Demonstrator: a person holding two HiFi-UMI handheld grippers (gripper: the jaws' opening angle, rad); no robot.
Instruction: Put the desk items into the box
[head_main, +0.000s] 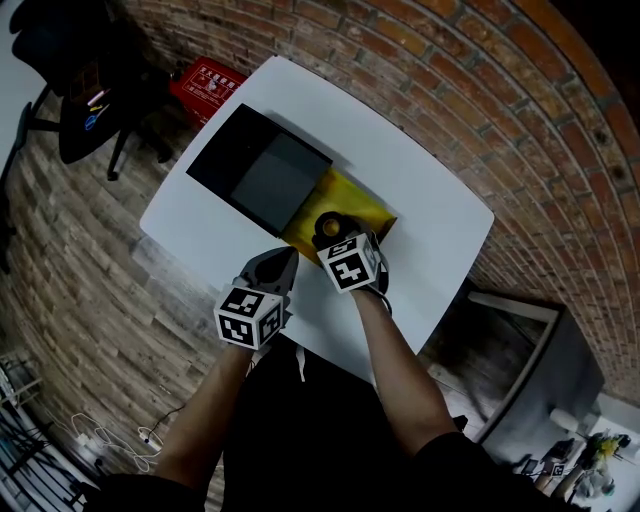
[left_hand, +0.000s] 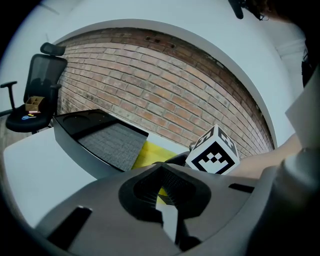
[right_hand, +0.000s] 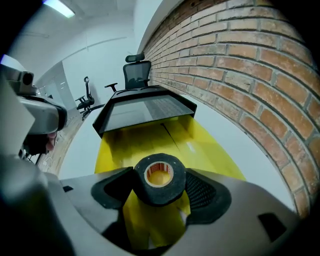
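The white table (head_main: 430, 200) fills mid-frame, with the open black box (head_main: 262, 170) at the upper left of a yellow sheet (head_main: 362, 206). The right gripper (right_hand: 160, 192) has its fingers clamped on a black tape roll (right_hand: 159, 179) over that sheet — hole up, box up-left of it. The left gripper (left_hand: 163, 207) has its fingers together, empty. The print on the roll's core is unreadable.

Right gripper (right_hand: 159, 182) jaws closed on a black tape roll (right_hand: 161, 196) — orange core showing — above a yellow sheet (right_hand: 145, 140), black box (right_hand: 142, 107) beyond, white tabletop (right_hand: 225, 127), brick wall (right_hand: 240, 60) at right.
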